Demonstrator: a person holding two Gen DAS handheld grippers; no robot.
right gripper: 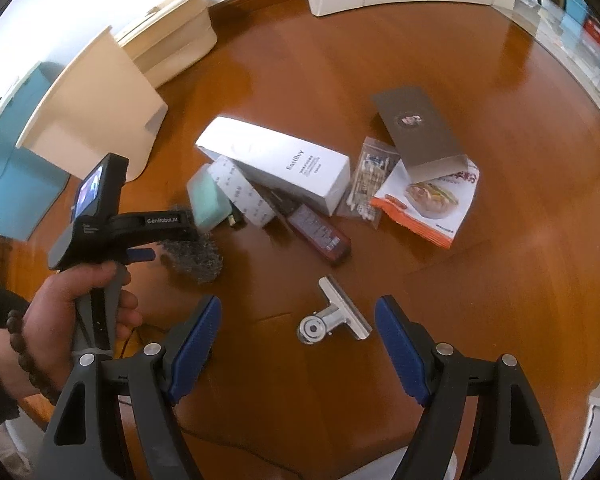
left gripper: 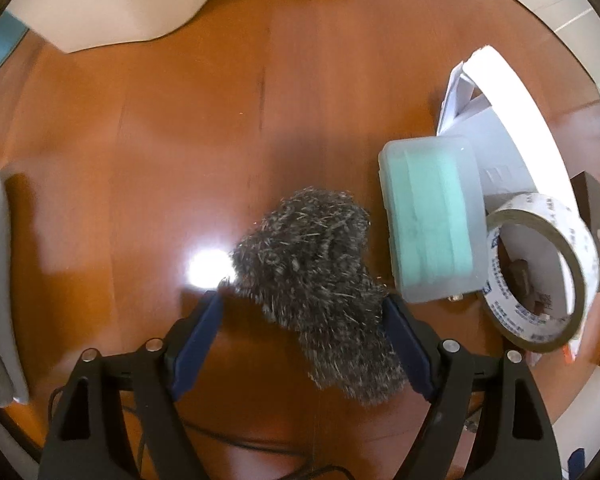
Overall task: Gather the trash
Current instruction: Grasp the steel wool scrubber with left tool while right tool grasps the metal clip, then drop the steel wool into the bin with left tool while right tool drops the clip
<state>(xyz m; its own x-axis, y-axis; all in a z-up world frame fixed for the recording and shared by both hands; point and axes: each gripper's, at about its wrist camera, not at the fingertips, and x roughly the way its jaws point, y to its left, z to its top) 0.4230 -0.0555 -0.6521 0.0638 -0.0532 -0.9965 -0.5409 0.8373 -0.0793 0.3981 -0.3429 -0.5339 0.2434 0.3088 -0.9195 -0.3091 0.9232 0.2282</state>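
Note:
A grey steel-wool scrubber (left gripper: 319, 276) lies on the wooden table, between the wide-open fingers of my left gripper (left gripper: 303, 300); it rests against the right finger (left gripper: 399, 320) and stands clear of the left one. The scrubber (right gripper: 196, 260) shows in the right wrist view under the left gripper tool (right gripper: 140, 236). My right gripper (right gripper: 298, 308) is open and empty above a metal clip (right gripper: 335, 316). A snack wrapper (right gripper: 431, 200) and a bag of cotton swabs (right gripper: 369, 180) lie farther right.
A clear box with a green pad (left gripper: 431, 220), a tape roll (left gripper: 539, 272) and a white carton (right gripper: 280, 160) crowd beside the scrubber. A dark bottle (right gripper: 319, 232), a brown card (right gripper: 419, 124) and cream bins (right gripper: 100, 112) stand on the table (right gripper: 499, 280).

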